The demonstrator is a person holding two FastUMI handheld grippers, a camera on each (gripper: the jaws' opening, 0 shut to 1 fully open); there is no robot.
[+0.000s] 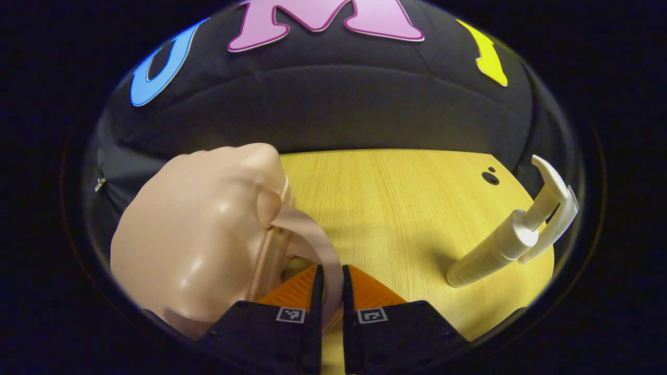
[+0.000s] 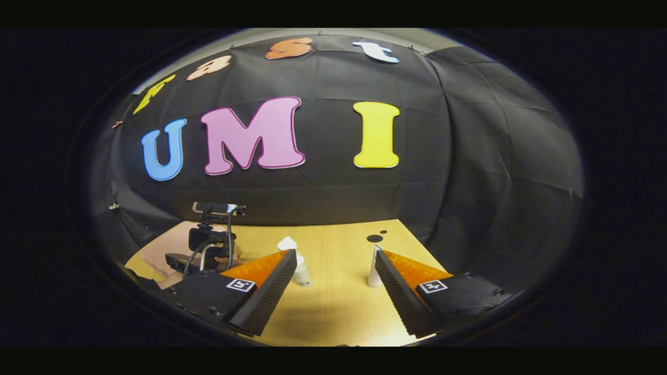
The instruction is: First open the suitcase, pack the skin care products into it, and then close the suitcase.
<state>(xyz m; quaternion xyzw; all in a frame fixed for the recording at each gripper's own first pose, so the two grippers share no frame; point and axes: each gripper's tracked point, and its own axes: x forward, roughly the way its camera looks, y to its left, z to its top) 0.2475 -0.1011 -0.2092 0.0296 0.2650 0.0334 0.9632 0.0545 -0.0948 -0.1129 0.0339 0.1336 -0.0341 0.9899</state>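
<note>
1. Surface: a light wooden table (image 1: 396, 208) with visible grain; a dark round hole (image 1: 490, 178) near its far right corner in the left gripper view. Black cloth wall (image 2: 469, 172) encloses the booth behind and to the side

2. Suitcase (image 1: 193, 239): small, pale pink, glossy hard shell with rounded corners, lying on the table's left part. Its zip seam faces the left gripper, and a pink strap handle (image 1: 318, 245) arches out from that side

3. Left gripper (image 1: 332, 284): jaws nearly closed, a narrow gap between them, with the strap handle running down into that gap. Both fingers appear to press on the strap

4. Skin care products: a white pump bottle (image 1: 513, 237) stands on the table's right part, well apart from the suitcase. In the right gripper view, that pump bottle and a white tube (image 2: 374, 268) stand near mid-table

5. Right gripper (image 2: 336, 273): jaws wide apart, holding nothing, raised above the table's near edge, the two products seen between its fingers farther off

6. The left gripper's body with cables shows at the left in the right gripper view, over the suitcase
</note>
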